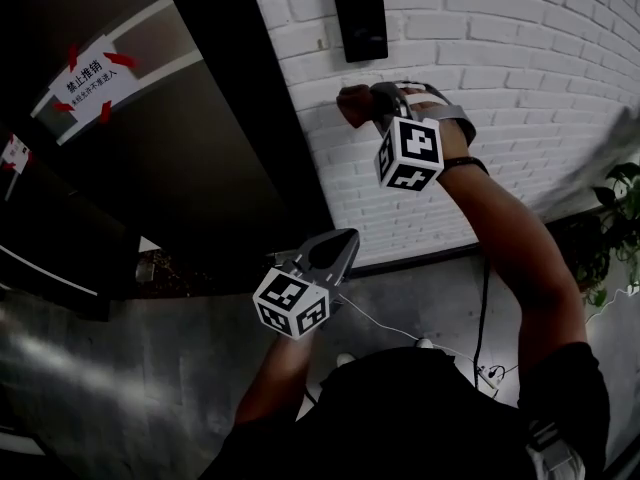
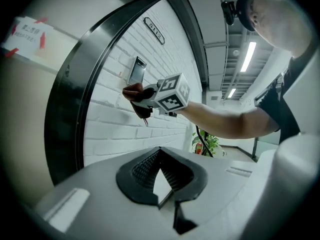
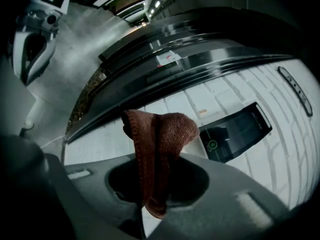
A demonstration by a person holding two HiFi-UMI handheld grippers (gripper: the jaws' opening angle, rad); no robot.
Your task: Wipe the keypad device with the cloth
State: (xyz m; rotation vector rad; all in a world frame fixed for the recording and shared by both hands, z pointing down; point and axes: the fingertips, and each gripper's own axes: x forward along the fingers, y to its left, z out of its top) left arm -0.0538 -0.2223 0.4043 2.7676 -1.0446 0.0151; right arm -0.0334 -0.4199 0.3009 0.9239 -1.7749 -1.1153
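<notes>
The black keypad device (image 1: pixel 359 16) is mounted high on the white brick wall (image 1: pixel 520 58). My right gripper (image 1: pixel 362 104) is raised just below it, shut on a bunched brown cloth (image 1: pixel 352 105). In the right gripper view the cloth (image 3: pixel 160 149) hangs over the jaws and hides the fingertips, and the keypad (image 3: pixel 235 131) lies just right of it, apart from the cloth. My left gripper (image 1: pixel 348 238) hangs lower, near the wall's base, shut with nothing in it. From the left gripper view I see the keypad (image 2: pixel 136 70) and the cloth (image 2: pixel 133 91) below it.
A dark metal door (image 1: pixel 200 168) stands left of the brick wall, with a white notice (image 1: pixel 88 78) taped on in red. A potted plant (image 1: pixel 615 228) is at the right. A thin cable (image 1: pixel 400 333) runs over the grey floor.
</notes>
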